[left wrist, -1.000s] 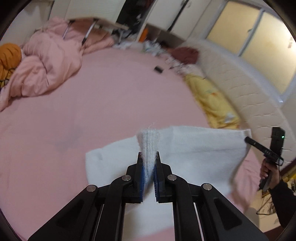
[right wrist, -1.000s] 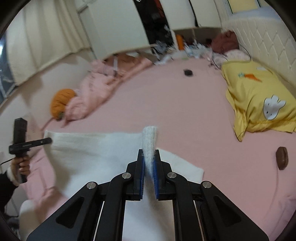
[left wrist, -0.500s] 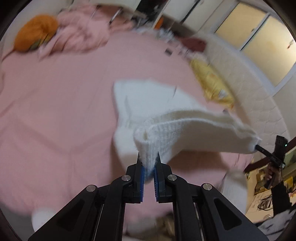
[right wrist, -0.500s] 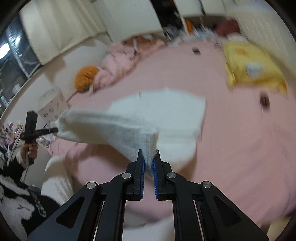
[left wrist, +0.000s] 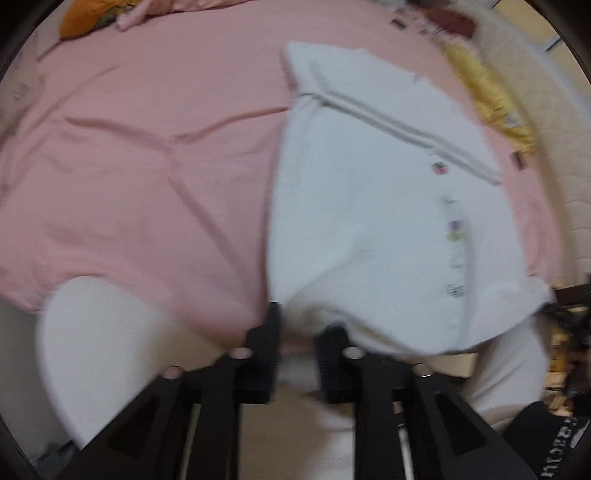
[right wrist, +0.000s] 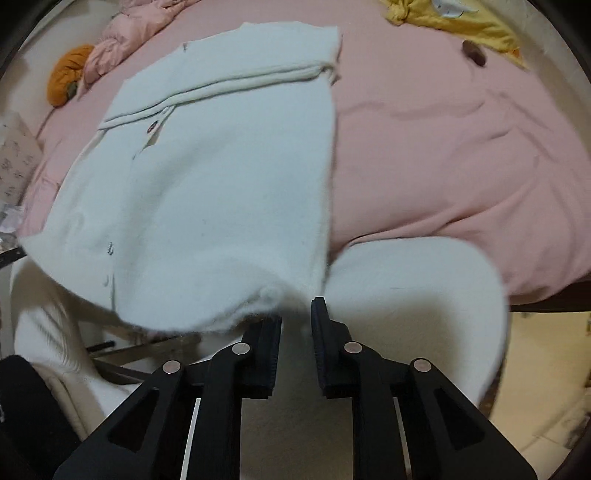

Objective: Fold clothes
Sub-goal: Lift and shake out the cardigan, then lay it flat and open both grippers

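Black tongs, two pairs. Left gripper (left wrist: 297, 332): jaws parted, just been opening, nothing pressed between them; the hem of the white cardigan (left wrist: 369, 206) lay just beyond its tips. Right gripper (right wrist: 297, 315): jaws likewise parted and just been opening, the fuzzy hem touching or just beside its left finger, not clamped.

White cardigan: spread button-side up on the pink sheet (left wrist: 147, 166), its upper part folded over in a double ridge at the far end, its near hem overhanging the near edge of the sheet towards the tongs. Pale rounded shapes below that edge, blurred, not identified.

Beyond the cardigan: orange cushion (right wrist: 68, 72) and pink duvet (right wrist: 129, 33) at the far left corner, yellow pillow (right wrist: 461, 18) at the far right.

Risk, as judged: the unsupported hem could slide off the edge and drag the folded layers out of line; the cause would be its own weight, both grips being released.

Change from a second earlier: each pair had then been clamped on a pinch of white knit, carried above the sheet; now released, tongs angled steeply down.
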